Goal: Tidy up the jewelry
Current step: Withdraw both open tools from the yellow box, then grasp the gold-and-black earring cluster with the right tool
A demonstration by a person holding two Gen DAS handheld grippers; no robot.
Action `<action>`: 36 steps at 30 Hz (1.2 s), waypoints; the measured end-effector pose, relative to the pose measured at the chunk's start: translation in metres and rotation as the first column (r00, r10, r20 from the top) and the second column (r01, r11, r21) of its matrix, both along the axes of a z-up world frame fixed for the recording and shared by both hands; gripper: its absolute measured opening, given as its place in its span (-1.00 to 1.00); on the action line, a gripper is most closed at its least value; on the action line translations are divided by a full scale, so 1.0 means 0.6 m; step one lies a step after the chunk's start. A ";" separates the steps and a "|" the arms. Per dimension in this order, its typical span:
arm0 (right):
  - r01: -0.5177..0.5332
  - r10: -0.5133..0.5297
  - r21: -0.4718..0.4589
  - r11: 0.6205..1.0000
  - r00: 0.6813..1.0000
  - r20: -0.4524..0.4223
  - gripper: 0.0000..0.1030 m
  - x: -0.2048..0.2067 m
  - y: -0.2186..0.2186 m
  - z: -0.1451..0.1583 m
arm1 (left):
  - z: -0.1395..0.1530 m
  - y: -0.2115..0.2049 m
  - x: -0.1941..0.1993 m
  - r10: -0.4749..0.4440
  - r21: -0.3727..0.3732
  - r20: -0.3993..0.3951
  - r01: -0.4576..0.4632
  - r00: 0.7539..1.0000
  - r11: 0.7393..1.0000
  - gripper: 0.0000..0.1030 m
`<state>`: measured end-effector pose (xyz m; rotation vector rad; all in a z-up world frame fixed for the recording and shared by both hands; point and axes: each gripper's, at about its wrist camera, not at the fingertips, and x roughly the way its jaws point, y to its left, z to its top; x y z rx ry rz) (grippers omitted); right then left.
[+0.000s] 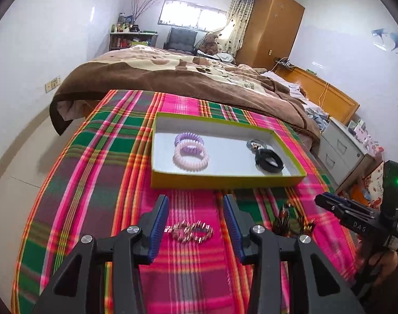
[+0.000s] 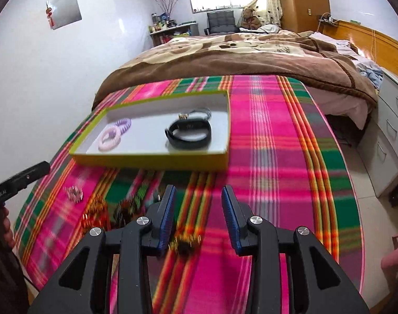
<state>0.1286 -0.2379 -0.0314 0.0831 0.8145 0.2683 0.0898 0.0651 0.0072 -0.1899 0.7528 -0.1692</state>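
Between the spread jaws of the left claw [image 1: 196, 219], low on the plaid counter [image 1: 94, 183], lies a beaded bracelet [image 1: 192, 231], not yet gripped. Beyond the claw sits the tray [image 1: 225, 179], already holding coil bands [image 1: 189, 150] and a black wristband [image 1: 269, 161]. Step in hand looks like pick-up; next move calls for lowering, then closing on the beads. Right claw [image 2: 199, 217] gapes over a dark spiky piece [image 2: 186, 246]. Lettering "DAS" shows on the right claw's body.
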 end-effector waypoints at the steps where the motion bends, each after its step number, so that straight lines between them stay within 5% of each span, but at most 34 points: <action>1: 0.007 -0.007 0.003 1.000 1.000 -0.001 -0.28 -0.007 -0.002 -0.002 | -0.002 0.001 -0.008 0.005 0.004 0.001 -0.005 1.000 1.000 -0.17; 31: 0.006 -0.007 -0.009 1.000 0.996 -0.088 -0.29 -0.031 0.018 -0.050 | -0.043 0.020 -0.060 0.026 -0.020 -0.066 -0.027 0.997 0.999 -0.17; 36: -0.014 0.009 -0.065 0.998 0.997 -0.080 -0.51 -0.036 0.027 -0.051 | -0.043 0.019 -0.060 0.025 -0.017 -0.068 -0.026 0.997 1.000 -0.17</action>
